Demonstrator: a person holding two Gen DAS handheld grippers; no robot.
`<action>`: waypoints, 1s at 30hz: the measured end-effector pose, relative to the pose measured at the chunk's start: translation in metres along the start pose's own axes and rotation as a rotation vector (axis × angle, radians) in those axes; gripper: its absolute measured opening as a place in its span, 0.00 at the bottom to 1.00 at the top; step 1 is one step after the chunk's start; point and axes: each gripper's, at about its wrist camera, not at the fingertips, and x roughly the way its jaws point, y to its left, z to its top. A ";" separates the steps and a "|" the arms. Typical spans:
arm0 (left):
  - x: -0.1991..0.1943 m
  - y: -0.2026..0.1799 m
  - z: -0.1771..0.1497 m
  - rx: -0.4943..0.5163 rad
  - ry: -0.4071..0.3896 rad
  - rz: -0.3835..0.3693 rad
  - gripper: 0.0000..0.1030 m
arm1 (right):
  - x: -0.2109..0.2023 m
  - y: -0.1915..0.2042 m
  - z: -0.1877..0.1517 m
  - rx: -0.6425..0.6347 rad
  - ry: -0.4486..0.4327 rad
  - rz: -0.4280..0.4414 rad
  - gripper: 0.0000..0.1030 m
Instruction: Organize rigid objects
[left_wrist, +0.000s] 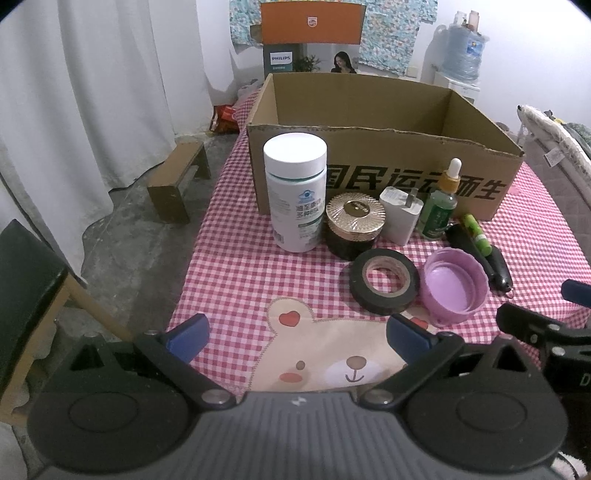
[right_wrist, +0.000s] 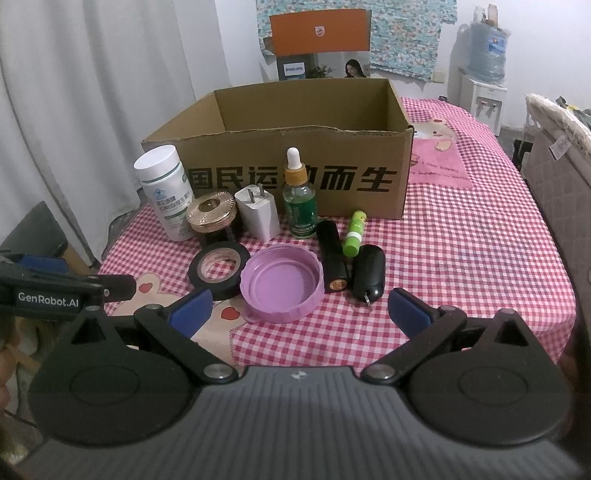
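Nearest in each wrist view is that view's own gripper, fingers spread wide with nothing between them: the left gripper (left_wrist: 295, 338) hangs over the bear print on the checked cloth of the desk (left_wrist: 236, 280), and the right gripper (right_wrist: 300, 312) hangs over the near edge just in front of the clutter. Both are open and hold nothing.

Just beyond the right gripper lies an upturned purple lid (right_wrist: 281, 283), hollow side up. The black tape roll (right_wrist: 218, 268) lies flat at its left, touching or nearly touching it. Right of the lid, a black cylinder (right_wrist: 332, 256) lies pointing near to far, then a black key fob (right_wrist: 368, 275) with a small ring at its near end. A green lip-balm tube (right_wrist: 354, 233) leans between those two.

A row farther back stands close to the box. From left: a white supplement bottle (right_wrist: 164, 192) upright, a dark jar with a ribbed gold lid (right_wrist: 211, 214), a white wall charger (right_wrist: 258, 212) with prongs up, and a green dropper bottle (right_wrist: 298, 195) upright.

Behind them sits an open cardboard box (right_wrist: 295, 177) with black printed characters across its near wall; as much of its inside as shows is bare. Far beyond it, an orange and dark Philips carton (right_wrist: 320, 40) stands against the wall.
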 end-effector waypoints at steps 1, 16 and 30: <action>0.000 0.000 0.000 0.000 0.000 0.000 0.99 | 0.000 0.000 0.000 0.000 -0.001 -0.001 0.99; 0.003 0.003 -0.002 -0.003 0.004 0.003 0.99 | 0.002 0.003 0.000 -0.011 0.005 -0.001 0.99; 0.004 0.004 -0.004 -0.005 0.008 0.006 0.99 | 0.003 0.004 -0.001 -0.012 0.006 -0.003 0.99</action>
